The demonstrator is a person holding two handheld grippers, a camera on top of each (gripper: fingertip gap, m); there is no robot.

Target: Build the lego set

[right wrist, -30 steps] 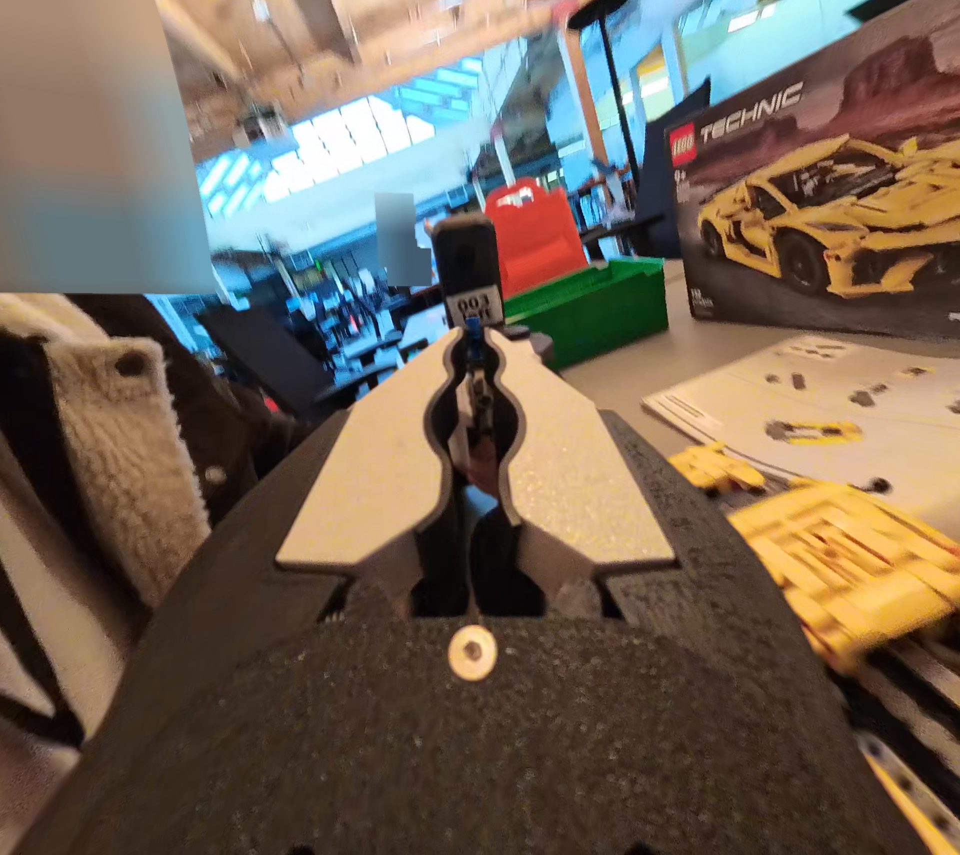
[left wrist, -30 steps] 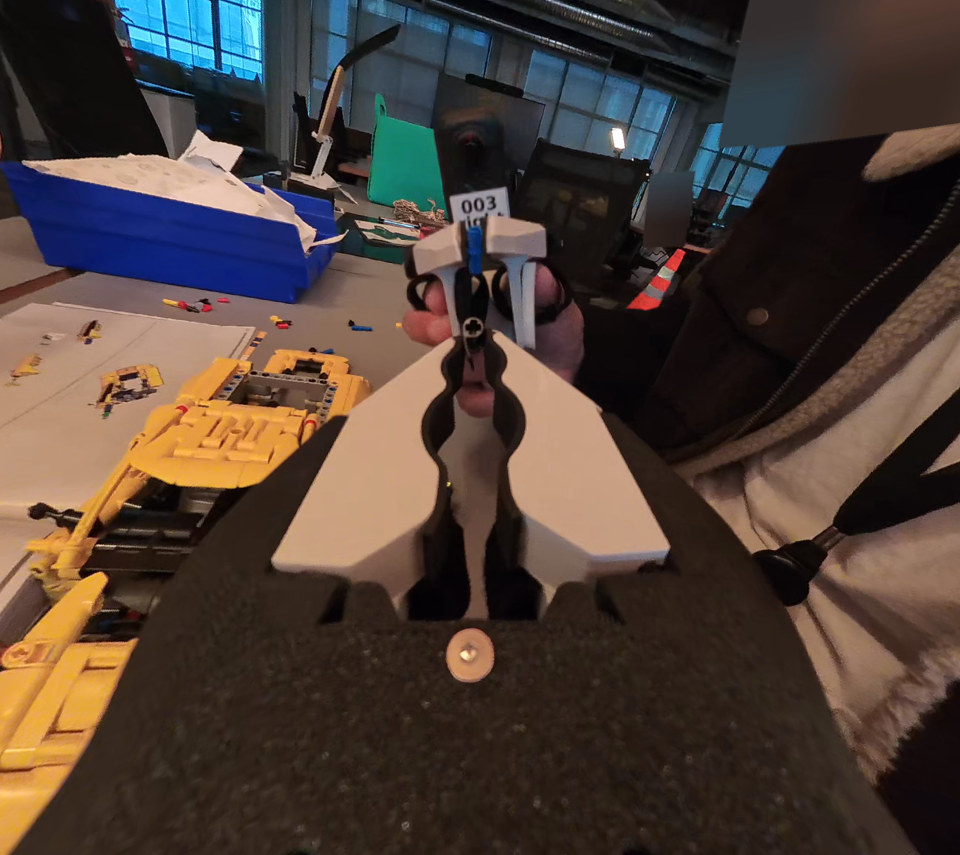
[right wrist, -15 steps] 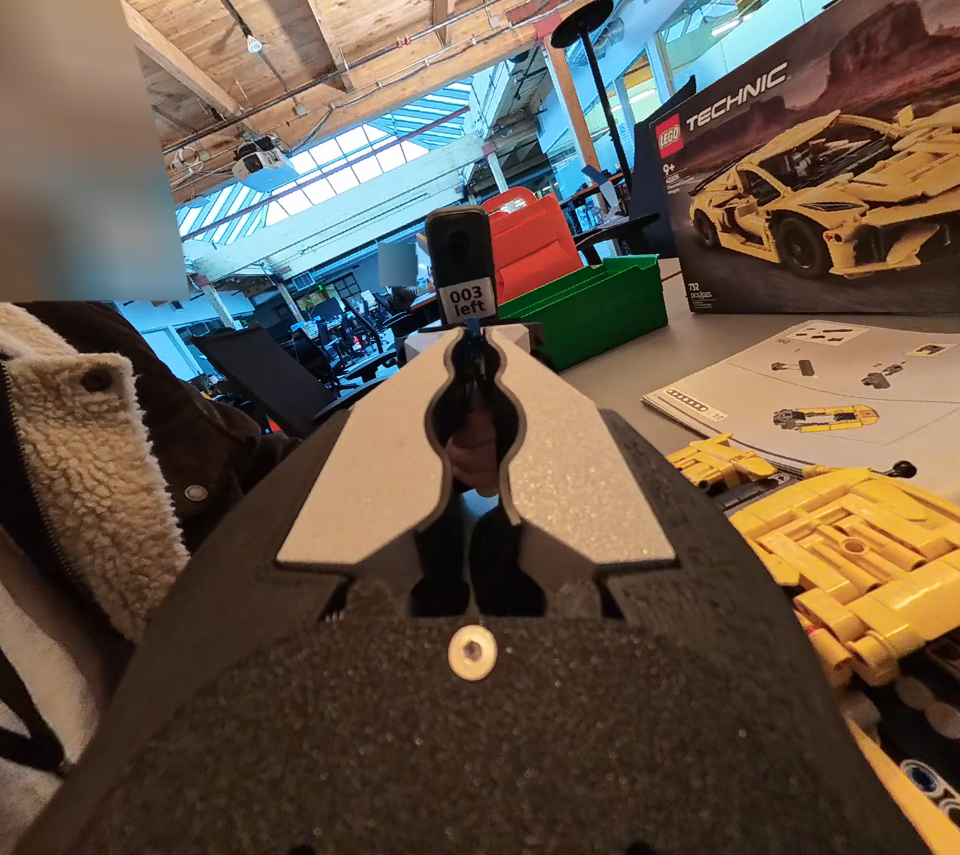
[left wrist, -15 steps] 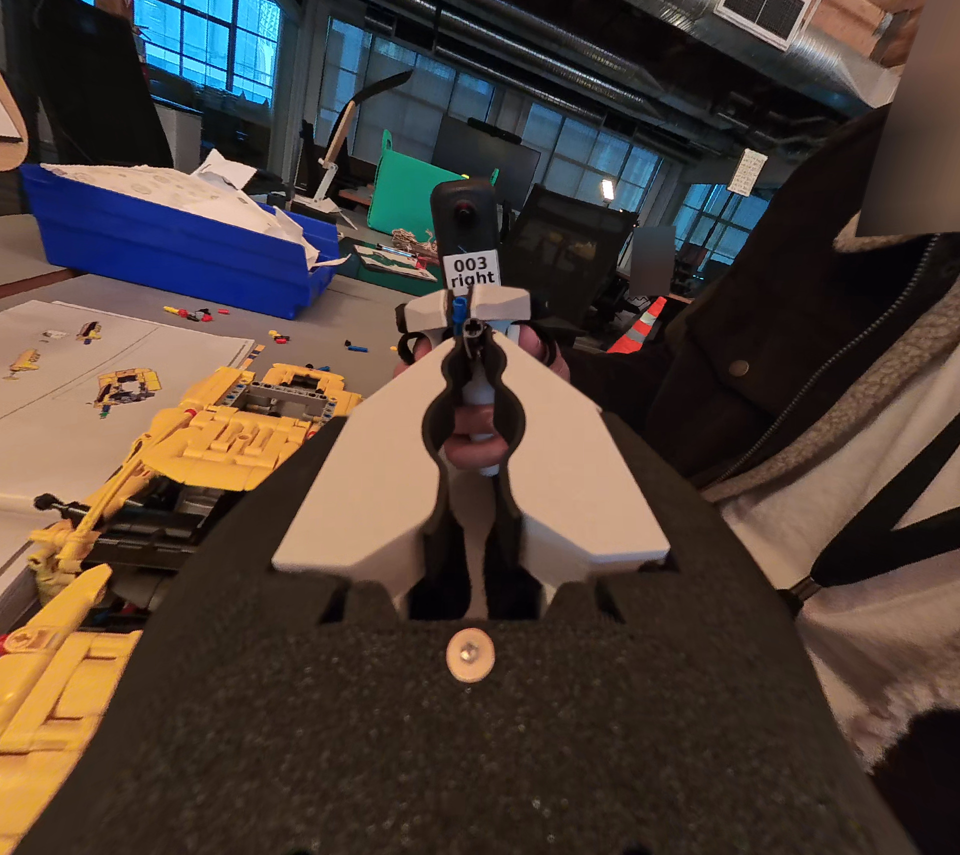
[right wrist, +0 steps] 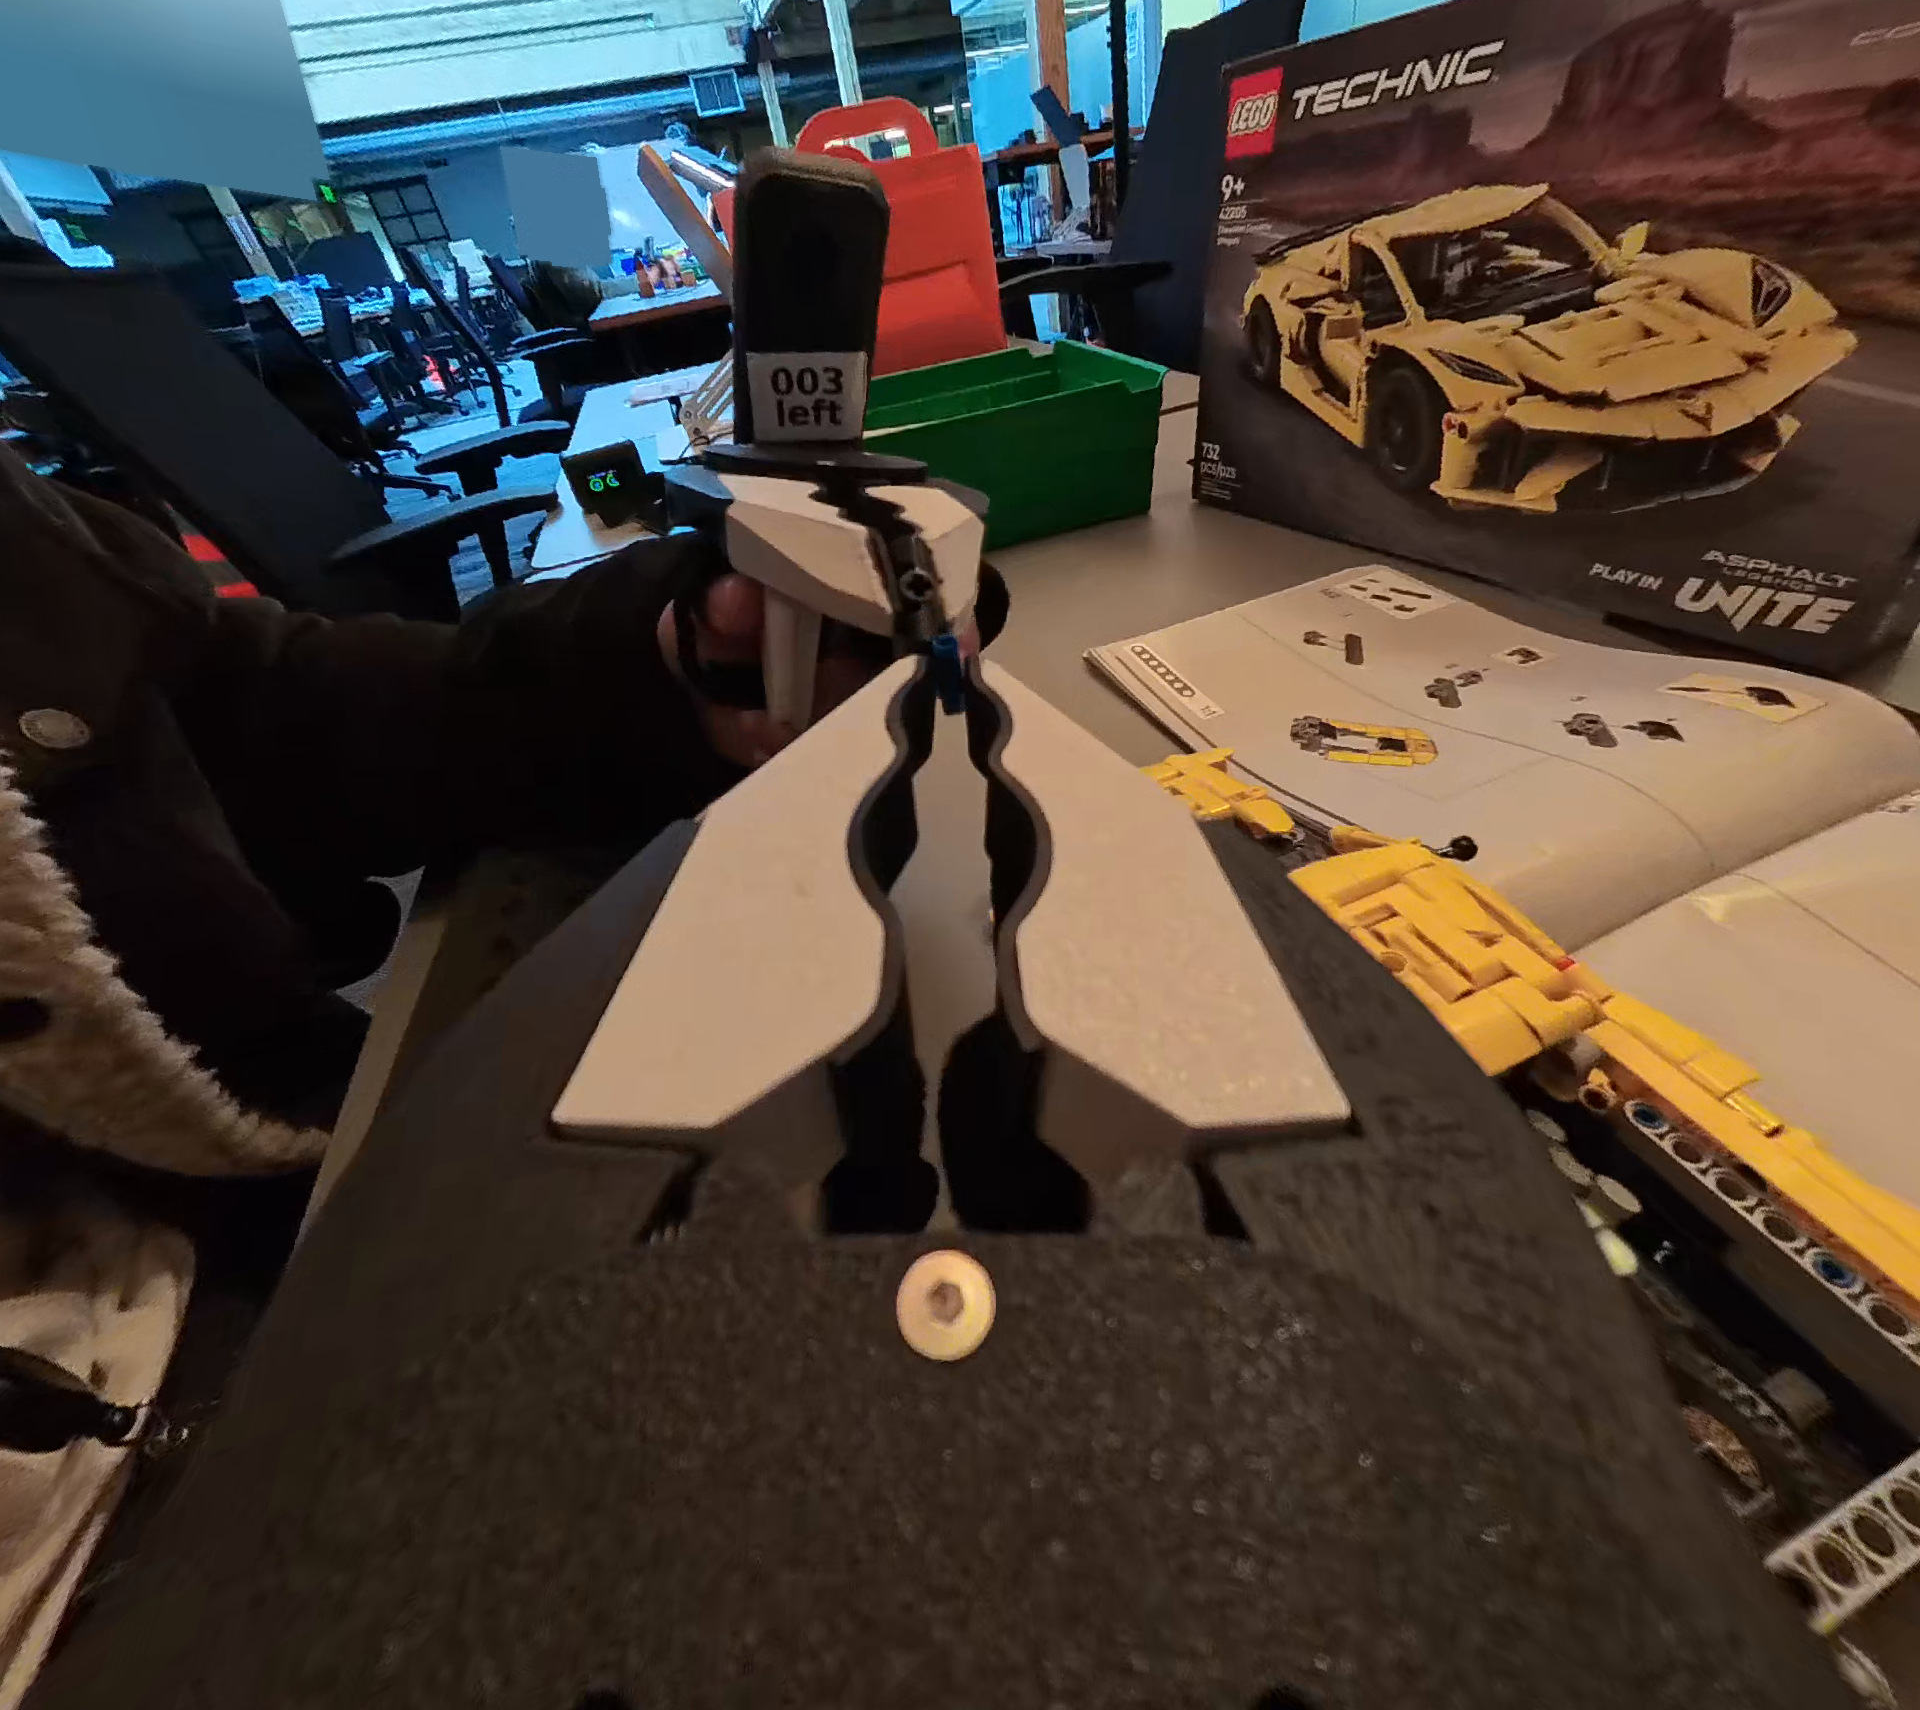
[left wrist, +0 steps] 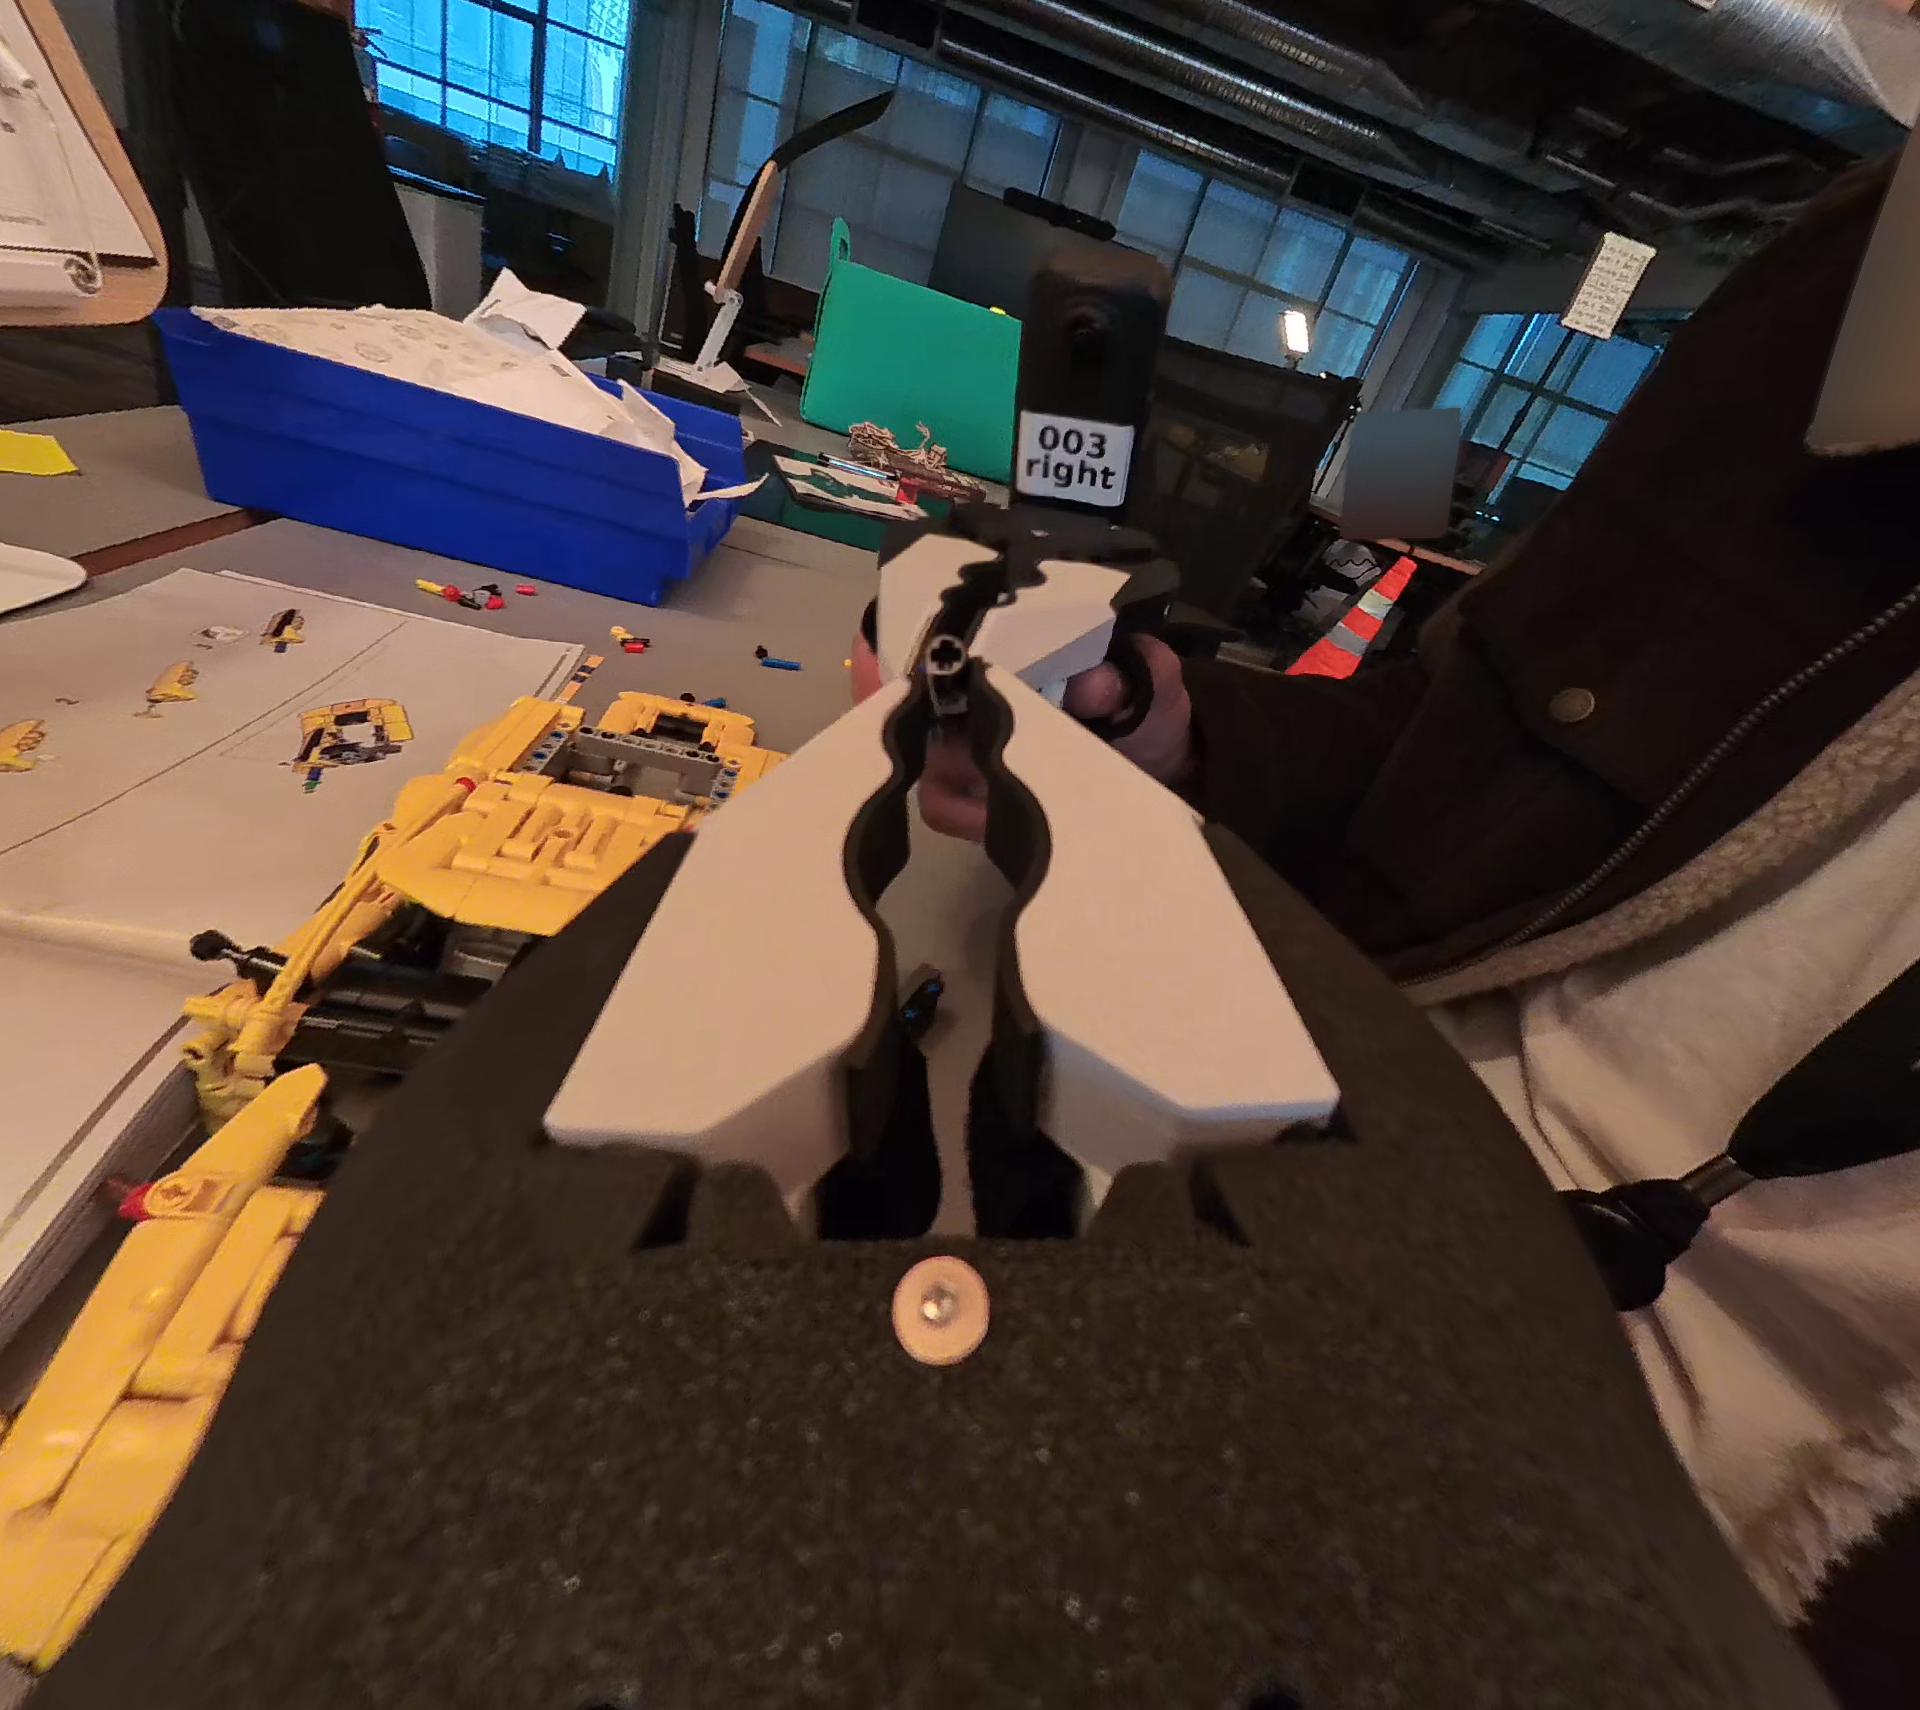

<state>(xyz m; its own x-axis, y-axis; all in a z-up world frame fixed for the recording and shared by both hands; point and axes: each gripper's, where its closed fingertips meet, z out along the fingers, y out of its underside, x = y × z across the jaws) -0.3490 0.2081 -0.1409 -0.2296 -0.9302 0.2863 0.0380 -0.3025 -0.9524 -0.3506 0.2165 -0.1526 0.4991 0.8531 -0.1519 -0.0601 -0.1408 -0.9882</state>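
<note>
Right-view-only set box (right wrist: 1558,289), green bin (right wrist: 1029,424)

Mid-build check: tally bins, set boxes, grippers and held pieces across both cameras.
Bins: 2, blue bin and green bin
Set boxes: 1, set box
Grippers: 2, left gripper and right gripper, both shut
Held pieces: 2, black piece in left, blue pin in right
Total: 7

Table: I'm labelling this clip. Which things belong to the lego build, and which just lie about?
Job: black connector in left gripper, blue pin in right gripper, yellow car model, instruction booklet, loose pieces.
Lying about: blue bin, green bin, traffic cone.
</note>
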